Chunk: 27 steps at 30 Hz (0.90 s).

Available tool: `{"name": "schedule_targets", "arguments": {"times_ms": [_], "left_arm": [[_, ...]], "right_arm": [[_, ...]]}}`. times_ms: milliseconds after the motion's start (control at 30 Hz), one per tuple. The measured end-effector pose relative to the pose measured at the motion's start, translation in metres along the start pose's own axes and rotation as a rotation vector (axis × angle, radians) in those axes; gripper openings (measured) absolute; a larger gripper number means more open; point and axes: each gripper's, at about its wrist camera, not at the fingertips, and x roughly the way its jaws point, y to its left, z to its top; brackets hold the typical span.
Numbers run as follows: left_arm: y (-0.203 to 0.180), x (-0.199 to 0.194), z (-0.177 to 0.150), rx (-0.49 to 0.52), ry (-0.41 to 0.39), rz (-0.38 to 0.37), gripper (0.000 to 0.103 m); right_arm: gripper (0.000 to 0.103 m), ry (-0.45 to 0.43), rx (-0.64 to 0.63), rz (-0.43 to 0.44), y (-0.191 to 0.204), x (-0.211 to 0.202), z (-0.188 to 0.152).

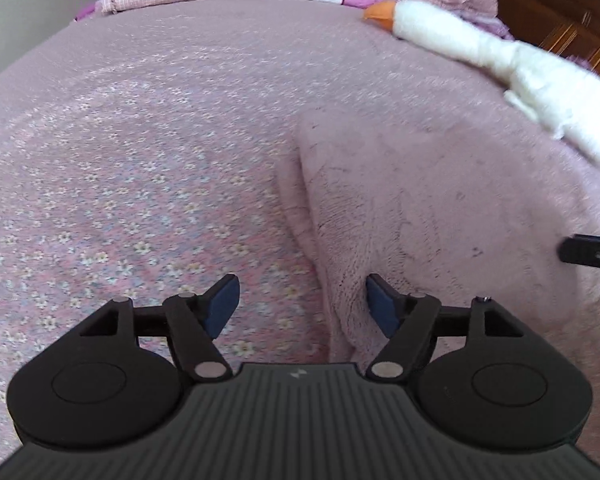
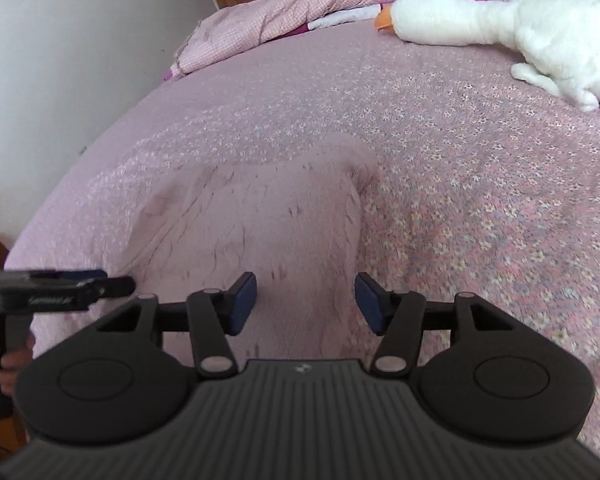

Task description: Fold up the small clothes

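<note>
Black plastic with blue pads, the left gripper (image 1: 302, 304) stands with its jaws wide apart and nothing between them, hovering over the near edge of the bed. Its right pad (image 1: 382, 306) sits just at the left border of a pale pink fleece garment (image 1: 420, 208), though contact cannot be judged; its left pad is over the bare floral bedspread (image 1: 140, 160). The right gripper (image 2: 306, 304) is likewise spread open and empty, its fingers framing the near part of the same fleece piece (image 2: 268, 232), which lies flat on the bedspread (image 2: 480, 200) close to the near edge. Each gripper shows at the edge of the other's view: the right gripper's tip (image 1: 588, 254) over the garment's right side, and the left one (image 2: 60, 288) at the garment's left, held by a hand (image 2: 14, 364).

Beyond the garment the lilac-pink bedspread with small white flowers runs clear toward the far side. A white plush goose with an orange beak (image 2: 500, 24) lies there, to the right and well apart from the garment. Behind it, a crumpled pink checked quilt (image 2: 280, 12) is bunched along the far edge, against dark wooden furniture (image 1: 560, 12).
</note>
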Motion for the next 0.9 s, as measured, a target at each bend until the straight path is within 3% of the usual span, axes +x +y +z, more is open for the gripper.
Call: {"name": "schedule_targets", "arguments": {"times_ms": [133,367,433,500,667,900], "left_arm": [[-0.005,0.002,-0.001,0.028,-0.019,0.042,0.078],[-0.010,-0.023,-0.004,-0.049,-0.031,0.010,0.079],[-0.015,-0.033,-0.008,-0.065,-0.034,-0.004,0.083],[-0.020,-0.043,-0.014,-0.093,-0.038,-0.012,0.097],[-0.039,-0.057,-0.032,-0.098,-0.050,-0.003,0.101],[-0.062,-0.049,-0.053,-0.066,0.003,0.050,0.101]], "right_arm": [[0.052,0.048,0.014,-0.004,-0.001,0.020,-0.013],[0.054,-0.004,0.016,-0.052,0.008,0.015,-0.019],[0.054,-0.020,0.014,-0.059,0.011,0.006,-0.021],[0.054,-0.035,0.019,-0.063,0.015,-0.003,-0.026],[0.078,-0.063,0.023,-0.092,0.025,-0.018,-0.042],[0.081,-0.037,0.007,-0.098,0.034,-0.022,-0.064]]}}
